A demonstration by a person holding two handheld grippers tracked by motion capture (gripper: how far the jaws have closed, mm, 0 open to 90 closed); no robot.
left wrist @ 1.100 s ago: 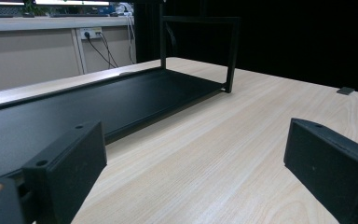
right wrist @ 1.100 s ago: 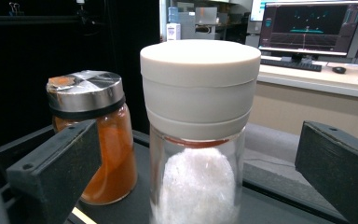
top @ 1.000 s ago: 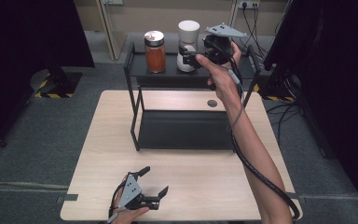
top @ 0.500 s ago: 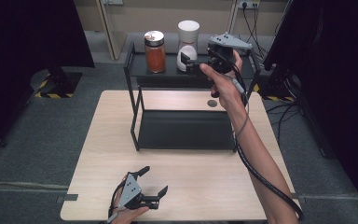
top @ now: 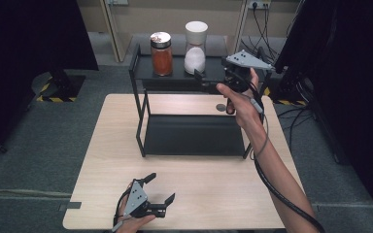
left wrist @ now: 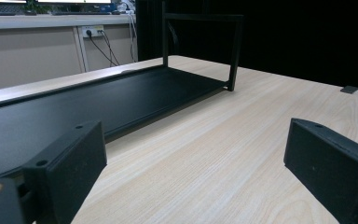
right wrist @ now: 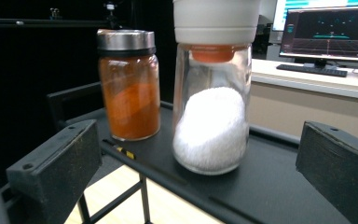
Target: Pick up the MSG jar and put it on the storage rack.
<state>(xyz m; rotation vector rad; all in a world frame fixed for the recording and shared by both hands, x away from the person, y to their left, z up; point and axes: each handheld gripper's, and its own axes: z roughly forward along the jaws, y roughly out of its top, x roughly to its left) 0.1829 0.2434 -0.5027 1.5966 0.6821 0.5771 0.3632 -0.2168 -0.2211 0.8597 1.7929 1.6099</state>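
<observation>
White-powder jar (right wrist: 212, 105) on the rack's top shelf (right wrist: 270, 186) sits just ahead of the right gripper (right wrist: 196, 172), centred between its wide-apart jaws, untouched; right forearm stretched forward, gripper level, left gripper (top: 158, 191) open on the table (top: 213, 194).

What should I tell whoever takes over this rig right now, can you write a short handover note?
Right gripper: open, level with the top shelf of the black rack, jaws either side of the white-lidded jar but not touching it.
Left gripper: open, holding nothing, low over the near edge of the table.
Things: white-lidded jar and orange spice jar stand upright side by side on the top shelf; the lower shelf holds nothing.
Done: approach to the white-lidded jar.
Left: likely close on it and lift it off.
</observation>
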